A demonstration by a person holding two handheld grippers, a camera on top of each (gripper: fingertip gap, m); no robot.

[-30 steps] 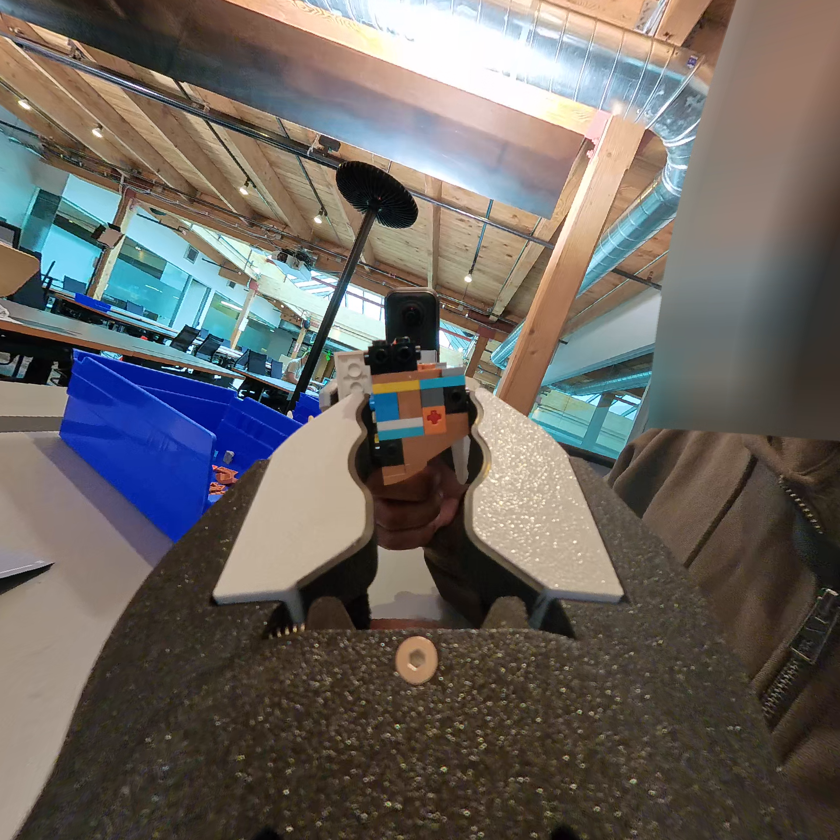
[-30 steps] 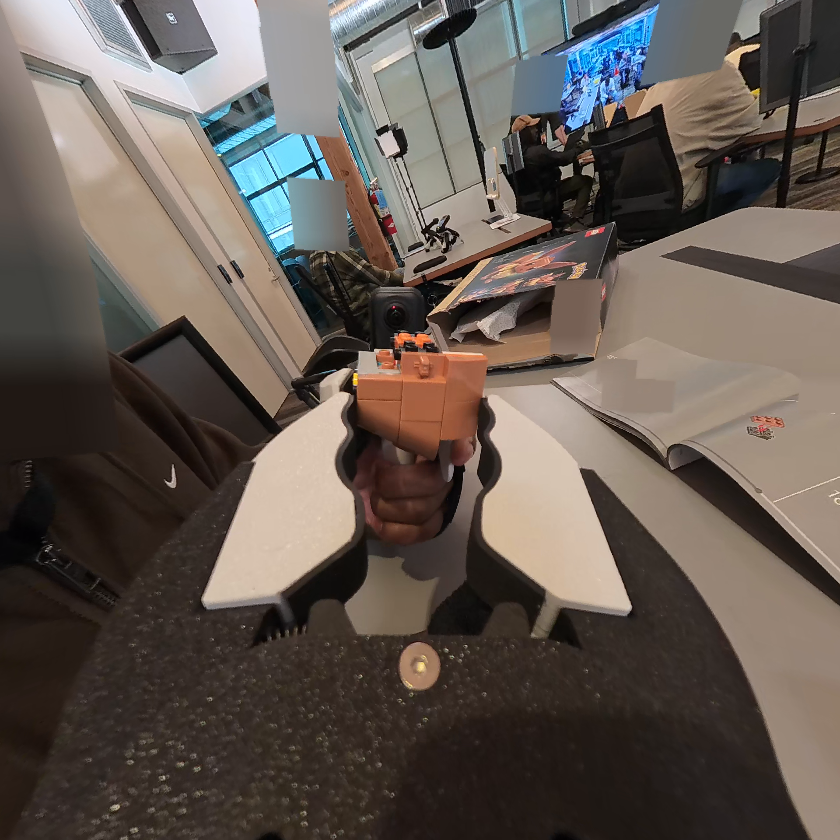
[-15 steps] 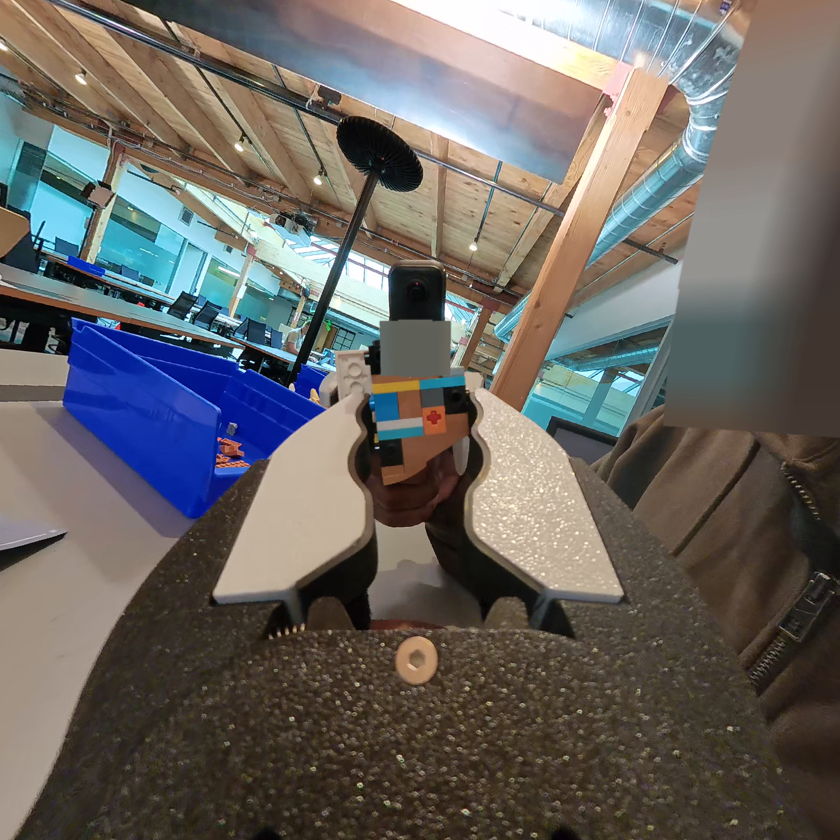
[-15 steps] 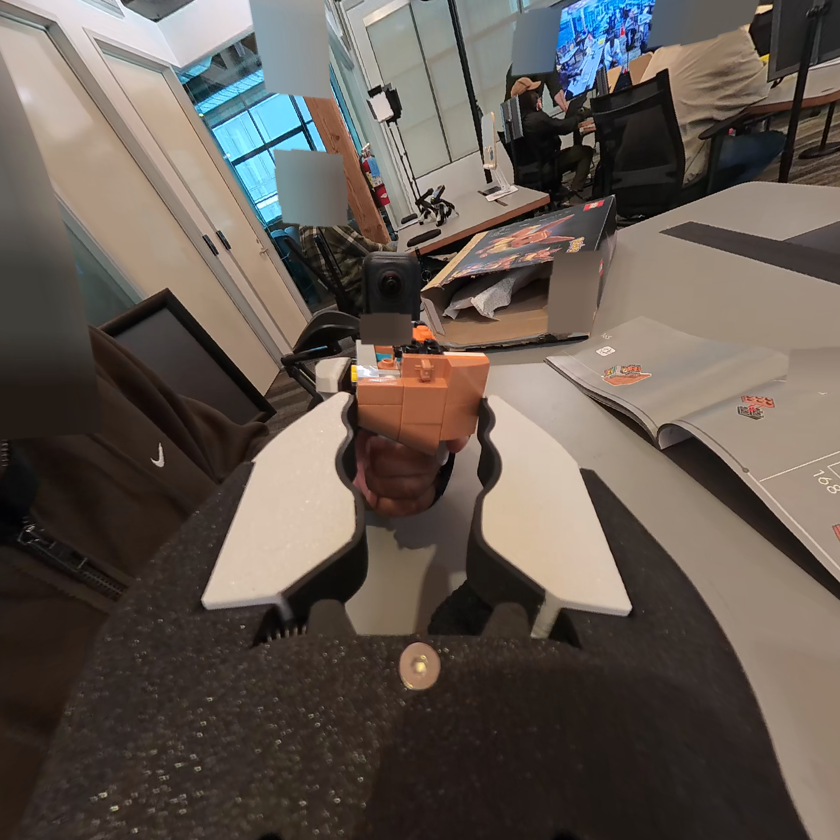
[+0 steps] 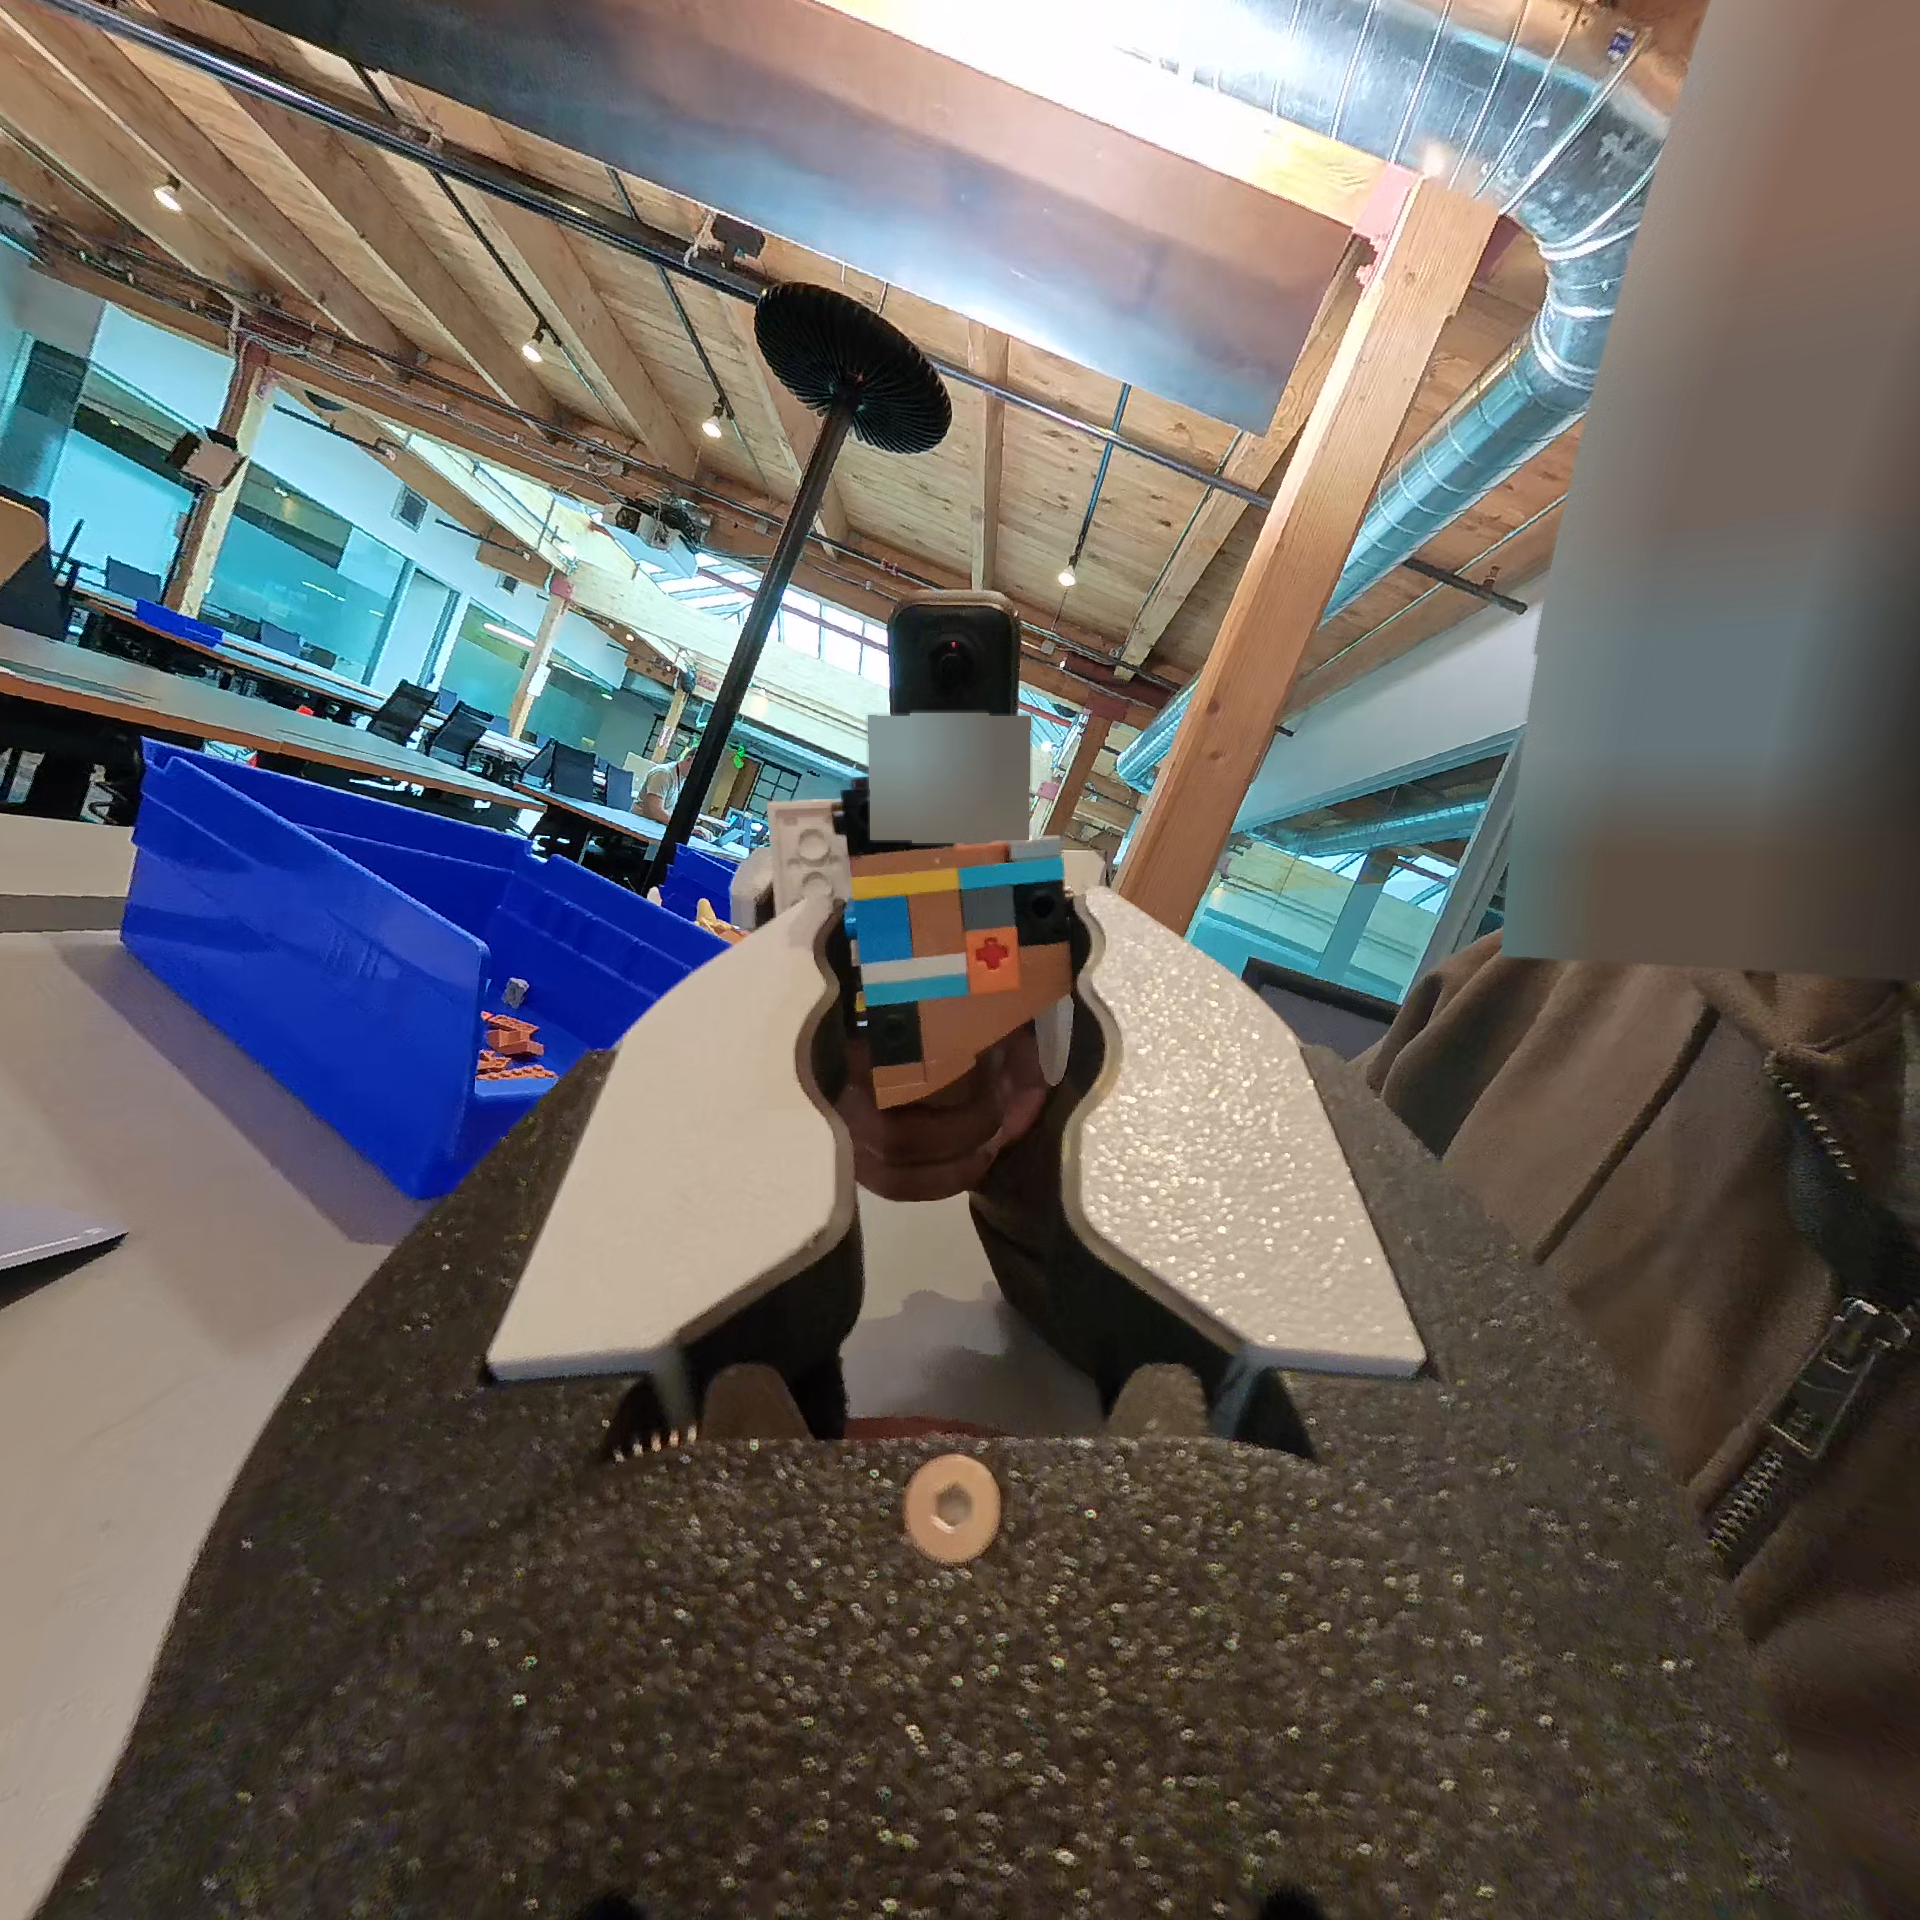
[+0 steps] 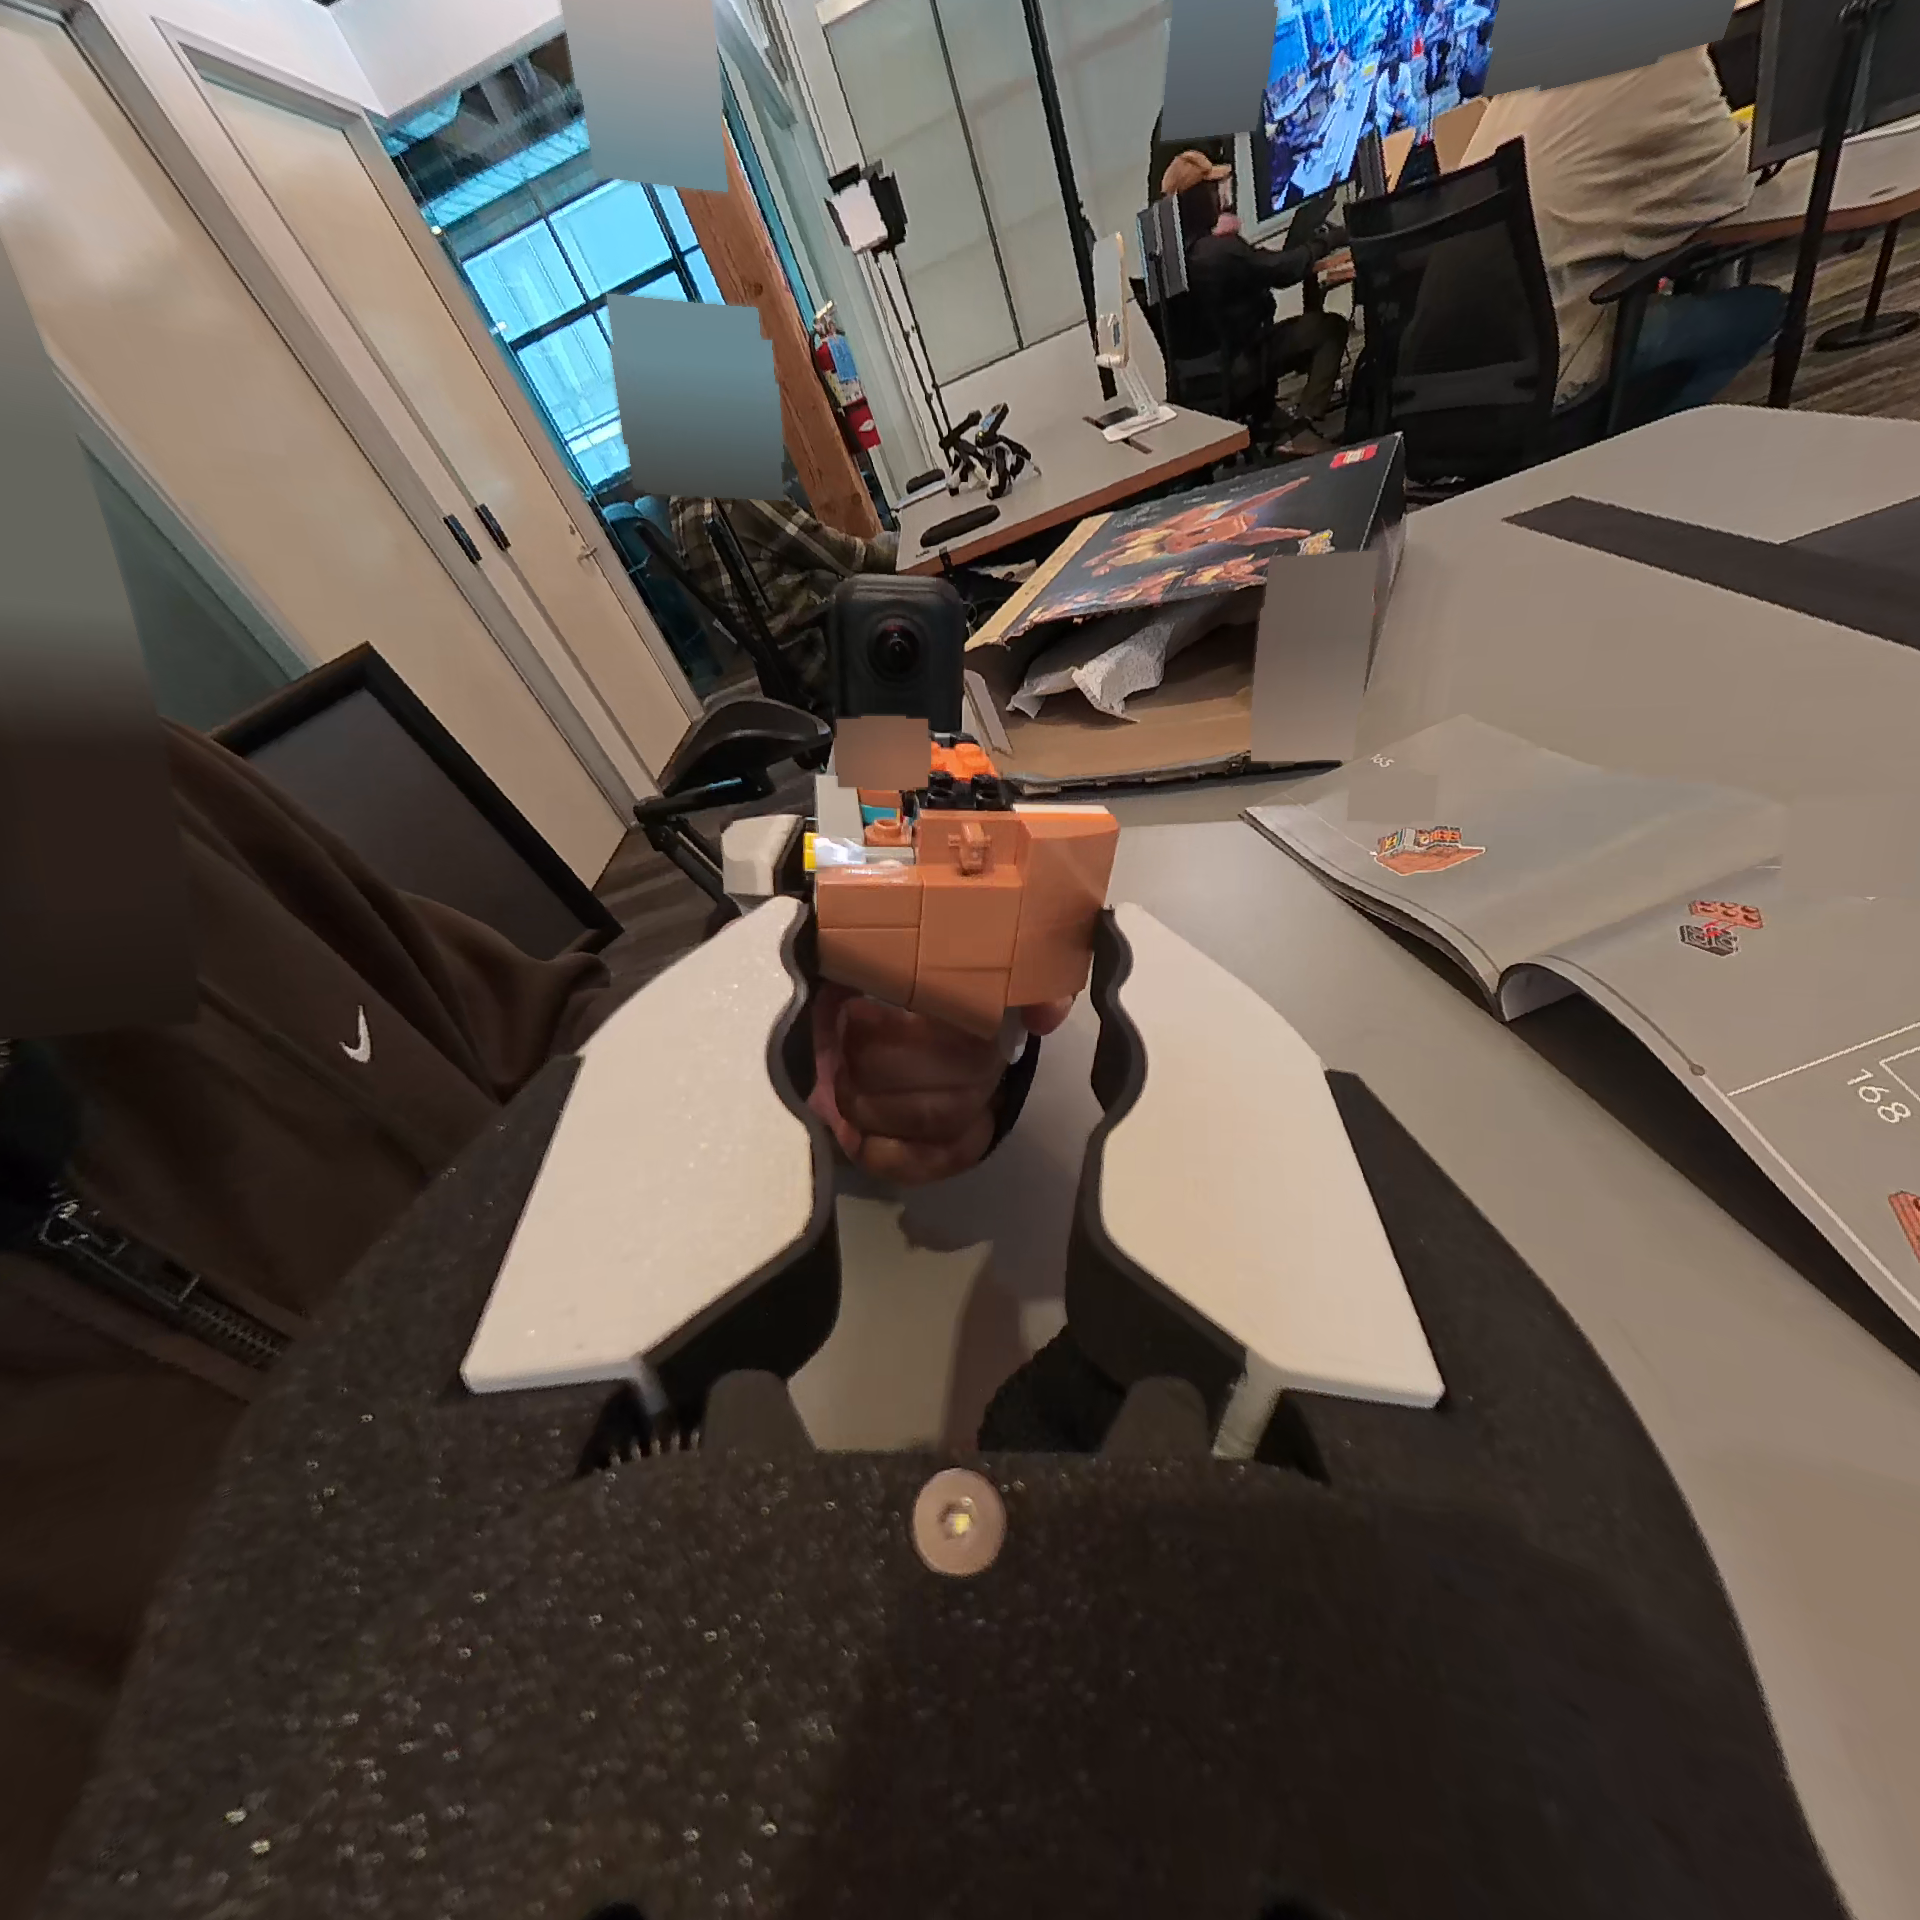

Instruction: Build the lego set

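A partly built lego model is held between both grippers above the grey table. In the left wrist view it shows a side (image 5: 956,961) of brown, blue, yellow, grey and black bricks with a red cross piece. My left gripper (image 5: 951,940) is shut on it. In the right wrist view it shows a smooth orange-brown side (image 6: 956,920) with orange and black studs on top. My right gripper (image 6: 951,935) is shut on it from the opposite side. Each view shows the other gripper's camera (image 5: 954,655) (image 6: 899,649) just behind the model, and a hand below it.
A blue bin (image 5: 312,997) holding loose orange-brown pieces (image 5: 509,1039) stands on the table to the left. An open instruction booklet (image 6: 1558,914) and the set's opened box (image 6: 1195,582) lie to the right. A person's brown jacket (image 5: 1662,1195) is close by. People sit at desks far behind. The grippers are tip to tip, or close to it.
Both grippers stay shut on the model. Both views have shifted slightly, and the other gripper's camera now stands higher above the model in each.
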